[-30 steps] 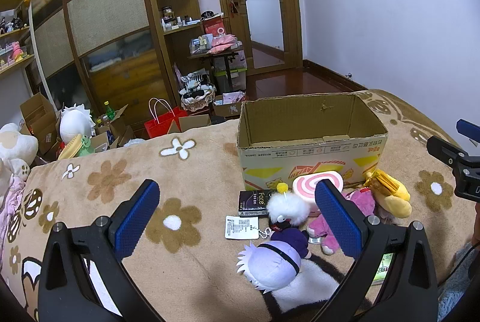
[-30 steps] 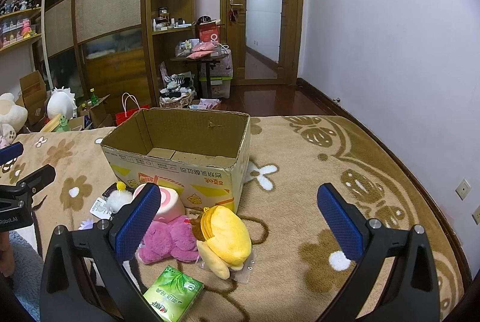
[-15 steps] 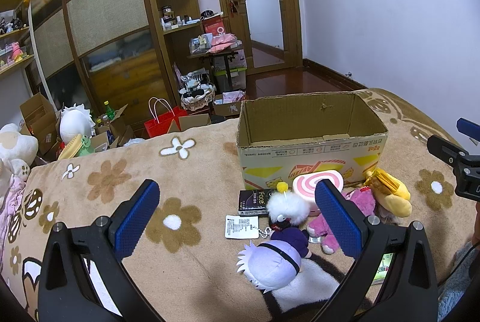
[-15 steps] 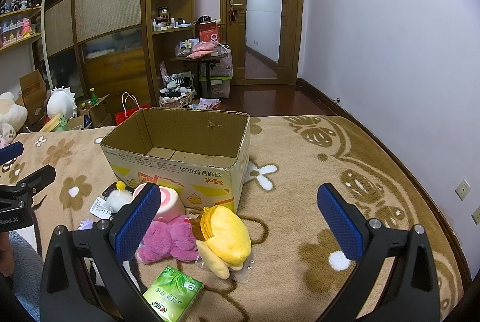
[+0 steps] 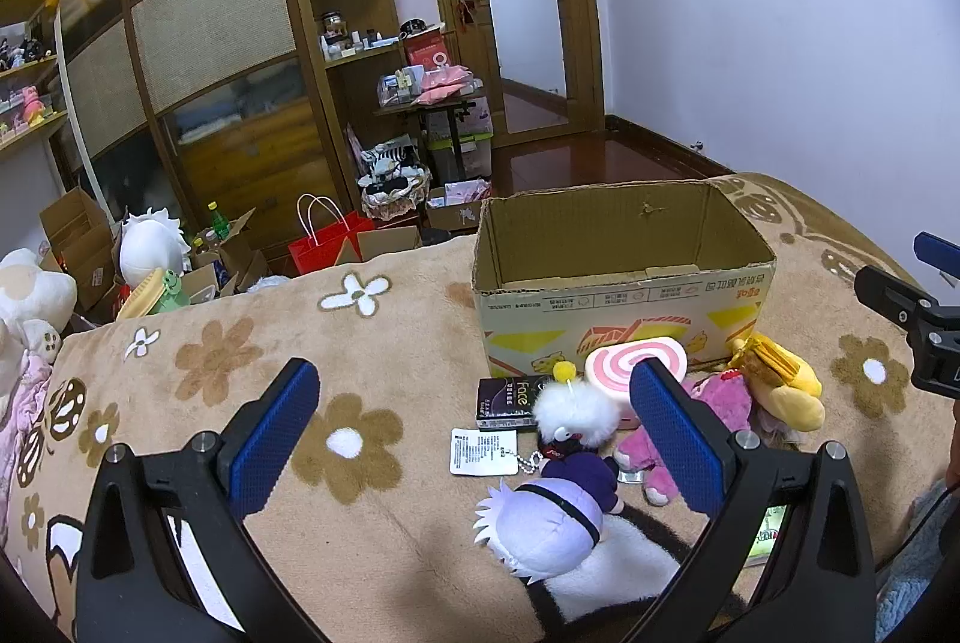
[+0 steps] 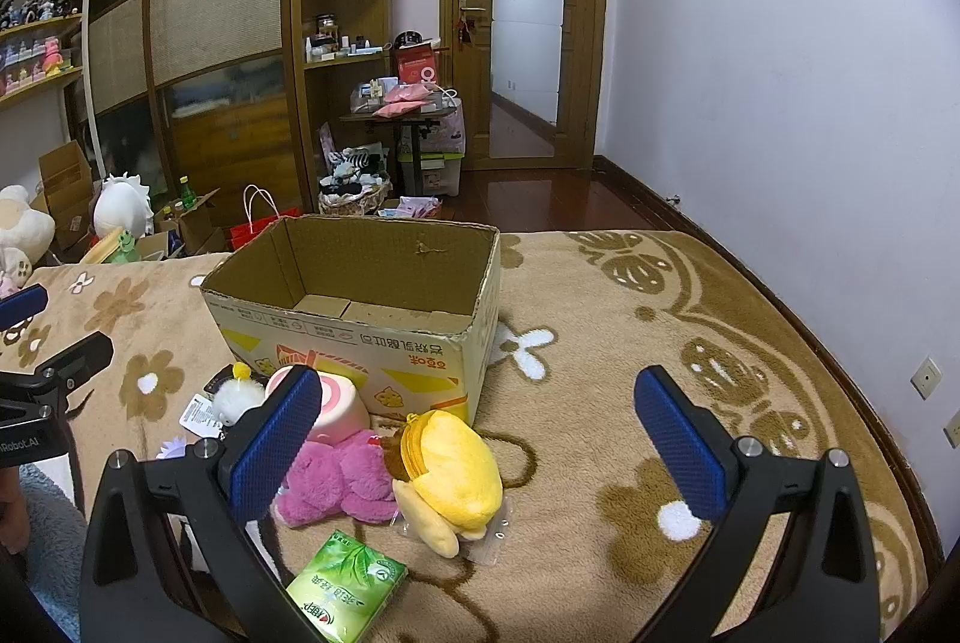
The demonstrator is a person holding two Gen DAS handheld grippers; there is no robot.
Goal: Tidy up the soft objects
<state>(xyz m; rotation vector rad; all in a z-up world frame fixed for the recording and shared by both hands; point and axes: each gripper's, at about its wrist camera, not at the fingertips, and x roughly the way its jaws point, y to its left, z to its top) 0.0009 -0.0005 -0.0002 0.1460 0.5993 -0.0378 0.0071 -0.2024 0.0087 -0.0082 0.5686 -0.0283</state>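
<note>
Left gripper (image 5: 474, 439): jaws spread wide, nothing between the blue pads; it hovers above the blanket (image 5: 252, 343), short of the toys. Right gripper (image 6: 477, 442): likewise fully parted and empty; held over the right side of the pile, with bare blanket under most of its span.

Nearest the left gripper lies a purple-and-white doll (image 5: 549, 514) on its side, with a paper tag (image 5: 483, 451) on a bead chain just beside it; behind it a white fluffy keychain toy (image 5: 573, 409) rests against a dark packet (image 5: 510, 402). Nearest the right gripper: a yellow plush (image 6: 450, 469) touching a pink plush (image 6: 342, 478); a pink swirl cushion (image 6: 336, 403) leans at the foot of the box; a green tissue pack (image 6: 345, 592) lies in front, close to the camera.

The cardboard box (image 6: 360, 337) stands open-topped just behind the pile, flaps folded in; no toy is visible inside. Judgement: the soft items are gathered at its front wall so each transfer is short, and the box is the intended receptacle; sorting has not begun. Each gripper is stationed over its own half of the pile, presumably to divide the work.

Risk noted: the plushes overlap, so a pinch on one may drag its neighbour; the chain and tag may trail.
</note>
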